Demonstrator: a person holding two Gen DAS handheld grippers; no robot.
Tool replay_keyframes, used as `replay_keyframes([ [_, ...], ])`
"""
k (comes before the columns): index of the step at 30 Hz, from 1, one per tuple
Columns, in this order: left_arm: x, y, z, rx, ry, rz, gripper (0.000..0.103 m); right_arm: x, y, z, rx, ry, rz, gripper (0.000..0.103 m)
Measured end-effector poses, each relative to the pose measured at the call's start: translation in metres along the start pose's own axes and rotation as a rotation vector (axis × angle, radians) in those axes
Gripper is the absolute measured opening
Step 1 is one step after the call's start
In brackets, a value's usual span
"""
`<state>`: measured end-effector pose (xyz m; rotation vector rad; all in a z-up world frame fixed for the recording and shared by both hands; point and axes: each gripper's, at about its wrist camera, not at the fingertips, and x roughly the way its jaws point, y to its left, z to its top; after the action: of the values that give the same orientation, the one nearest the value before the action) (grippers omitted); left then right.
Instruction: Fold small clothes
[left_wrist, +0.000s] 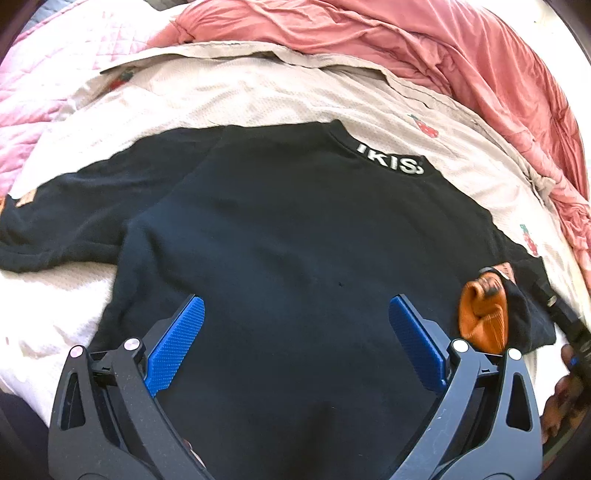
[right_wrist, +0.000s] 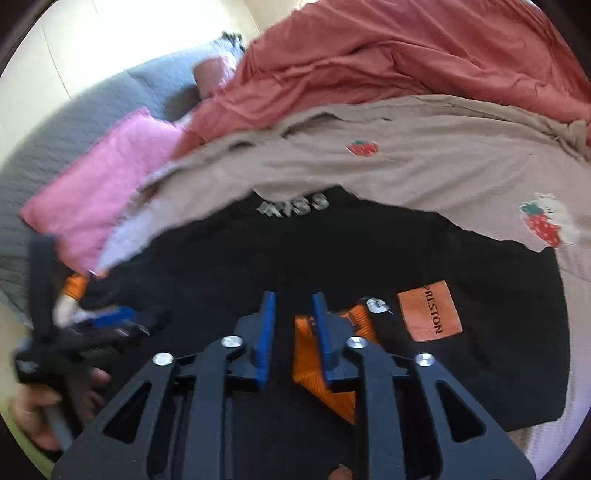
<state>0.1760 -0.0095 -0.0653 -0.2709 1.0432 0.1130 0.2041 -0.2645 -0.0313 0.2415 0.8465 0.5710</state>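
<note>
A black sweatshirt (left_wrist: 295, 229) lies flat, back up, on a beige blanket, with white letters at its collar (left_wrist: 391, 160). Its right sleeve is folded in, showing an orange cuff (left_wrist: 480, 317). My left gripper (left_wrist: 295, 317) is open and hovers over the lower body of the sweatshirt, holding nothing. In the right wrist view the sweatshirt (right_wrist: 332, 251) shows an orange "PRESTON" patch (right_wrist: 430, 312). My right gripper (right_wrist: 293, 317) has its jaws narrowly apart over the sleeve's orange cuff (right_wrist: 314, 365); a grip on the cloth is not clear. The left gripper (right_wrist: 107, 321) shows at the left.
The beige blanket with strawberry prints (right_wrist: 424, 166) covers the bed. A salmon duvet (left_wrist: 443, 48) is bunched behind it. A pink pillow (right_wrist: 99, 195) and grey bedding (right_wrist: 74, 122) lie to the left.
</note>
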Motion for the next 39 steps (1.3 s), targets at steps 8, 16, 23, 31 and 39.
replay_keyframes([
  [8, 0.015, -0.056, -0.007, 0.010, 0.104, -0.241, 0.094, -0.016, -0.063, 0.008, 0.109, 0.025, -0.357, 0.045],
  [16, 0.034, -0.121, -0.012, 0.055, 0.183, -0.377, 0.059, -0.023, -0.082, 0.003, 0.219, 0.029, -0.318, 0.048],
  [23, 0.053, -0.131, -0.016, -0.011, 0.245, -0.391, 0.066, -0.027, -0.095, 0.006, 0.272, 0.018, -0.321, 0.055],
  [31, 0.059, -0.142, -0.014, 0.003, 0.250, -0.344, 0.022, -0.024, -0.101, 0.003, 0.304, 0.035, -0.313, 0.055],
  [39, 0.038, -0.120, -0.013, -0.013, 0.174, -0.426, 0.016, -0.026, -0.108, 0.003, 0.333, 0.026, -0.311, 0.055],
])
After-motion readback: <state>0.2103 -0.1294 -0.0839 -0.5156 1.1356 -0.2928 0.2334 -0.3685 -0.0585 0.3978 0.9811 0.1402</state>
